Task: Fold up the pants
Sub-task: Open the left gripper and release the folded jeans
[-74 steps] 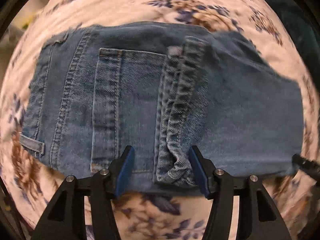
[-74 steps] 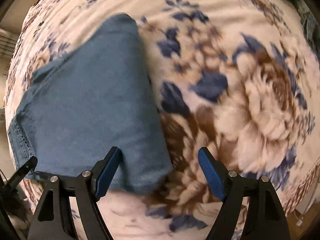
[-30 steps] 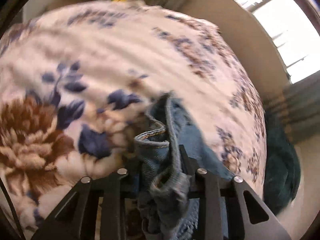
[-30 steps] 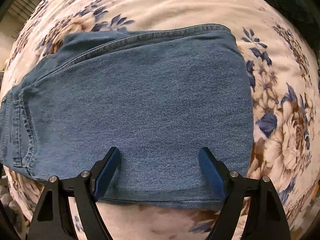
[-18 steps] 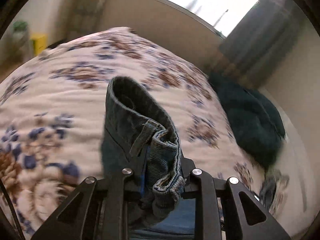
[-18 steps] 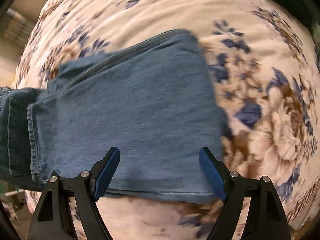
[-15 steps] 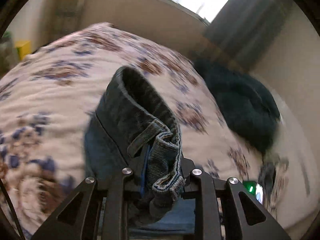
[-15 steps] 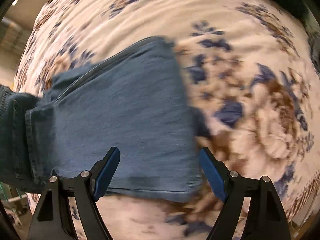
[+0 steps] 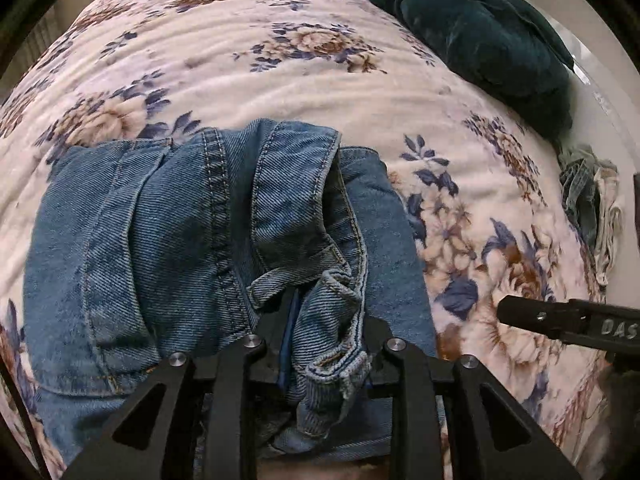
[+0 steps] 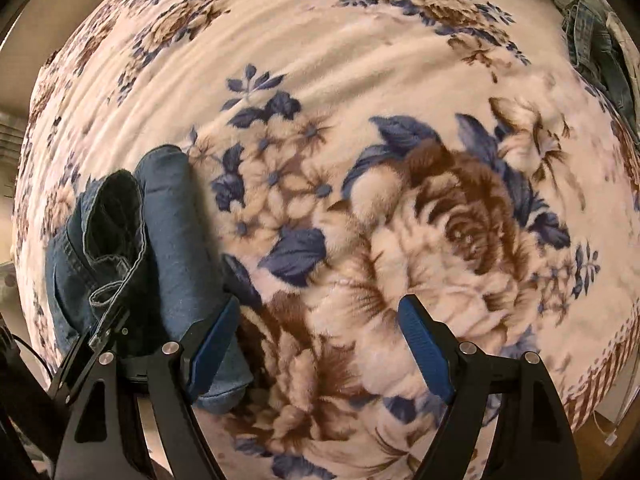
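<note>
Left gripper (image 9: 324, 344): jaws drawn in narrow, pinching a bunched waistband edge of the jeans (image 9: 168, 240). Denim spread forward and to the left of the tips, doubled over itself, with a lower layer showing just right of the pinch. All of it lay on the floral blanket (image 9: 248, 68).

Right gripper (image 10: 320, 340): jaws spread wide, nothing between the blue pads (image 10: 424, 340). It hung over bare blanket, with the folded bundle just off its left finger. From the left camera its black finger reached in from the right, apart from the cloth.

Step in hand, as I judged it: a fold being laid over, the gripped edge carried onto the rest of the garment. Next move likely calls for lowering that edge flat, releasing it, then squaring the stack; the free tool could press or tidy the near corner.

Pose: left tool tilted down over the pile, fingers pointing away from the holder. Right tool also angled downward, level with the bundle's right side.

Further out: dark teal bedding (image 9: 484, 36) far ahead-right, and a heap of other clothes (image 9: 592, 208) at the right edge.
</note>
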Tool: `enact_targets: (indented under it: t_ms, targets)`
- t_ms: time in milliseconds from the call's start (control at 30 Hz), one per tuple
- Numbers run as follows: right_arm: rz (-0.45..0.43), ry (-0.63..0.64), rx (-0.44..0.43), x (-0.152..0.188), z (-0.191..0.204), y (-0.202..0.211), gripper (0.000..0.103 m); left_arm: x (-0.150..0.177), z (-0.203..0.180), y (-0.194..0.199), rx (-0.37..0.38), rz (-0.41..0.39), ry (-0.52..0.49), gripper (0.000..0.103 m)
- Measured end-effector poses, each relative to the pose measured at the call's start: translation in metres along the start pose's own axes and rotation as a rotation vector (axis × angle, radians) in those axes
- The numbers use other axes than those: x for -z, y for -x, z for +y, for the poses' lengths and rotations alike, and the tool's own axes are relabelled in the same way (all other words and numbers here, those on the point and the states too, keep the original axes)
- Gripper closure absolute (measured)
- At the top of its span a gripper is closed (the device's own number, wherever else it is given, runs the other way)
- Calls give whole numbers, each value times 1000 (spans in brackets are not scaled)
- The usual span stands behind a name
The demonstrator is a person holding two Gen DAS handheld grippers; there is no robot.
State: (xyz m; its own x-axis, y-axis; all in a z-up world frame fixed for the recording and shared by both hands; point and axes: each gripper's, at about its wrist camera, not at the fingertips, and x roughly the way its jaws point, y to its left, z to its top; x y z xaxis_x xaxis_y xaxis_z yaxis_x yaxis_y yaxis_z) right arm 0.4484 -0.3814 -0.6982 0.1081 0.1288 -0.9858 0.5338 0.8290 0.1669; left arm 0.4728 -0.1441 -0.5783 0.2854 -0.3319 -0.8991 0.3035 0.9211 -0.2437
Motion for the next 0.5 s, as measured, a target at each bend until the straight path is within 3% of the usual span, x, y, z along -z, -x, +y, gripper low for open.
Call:
enact_targets:
  t_ms: [67, 100, 200, 333, 500]
  targets:
    - [1, 6, -9, -3, -1, 1, 19, -4, 3, 1, 55, 52, 42, 43]
    - [3, 9, -15, -4, 2, 0, 19, -4, 6, 5, 92, 72, 80, 39]
    - [4, 29, -35, -9, 16, 1, 19, 1, 13, 34, 81, 27, 120, 14]
    - [-2, 73, -67, -7, 39, 6, 19, 7, 46, 85, 35, -52, 217, 12]
    - [6, 129, -204, -8, 77, 8, 19, 18, 120, 118, -143, -90, 384, 11]
